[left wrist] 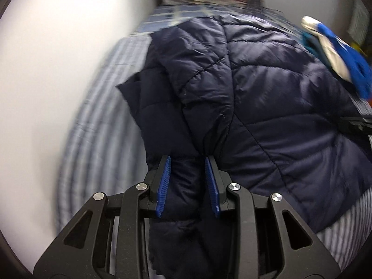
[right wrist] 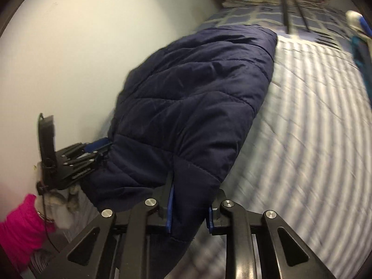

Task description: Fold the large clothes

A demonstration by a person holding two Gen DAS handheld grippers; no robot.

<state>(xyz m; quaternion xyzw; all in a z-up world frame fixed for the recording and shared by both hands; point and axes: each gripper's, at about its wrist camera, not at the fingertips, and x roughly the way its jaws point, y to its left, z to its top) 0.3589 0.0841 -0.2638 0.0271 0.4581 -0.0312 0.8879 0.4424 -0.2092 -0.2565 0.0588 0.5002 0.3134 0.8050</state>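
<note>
Navy quilted jacket (left wrist: 255, 88), striped bed (right wrist: 313, 116): partly folded; left gripper (left wrist: 187, 183) and right gripper (right wrist: 190, 207) each grasping its near hem; final folds left.

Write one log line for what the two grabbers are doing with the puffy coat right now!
left gripper: jaws shut on navy coat | right gripper: jaws shut on coat edge | coat: lying on striped bed
</note>
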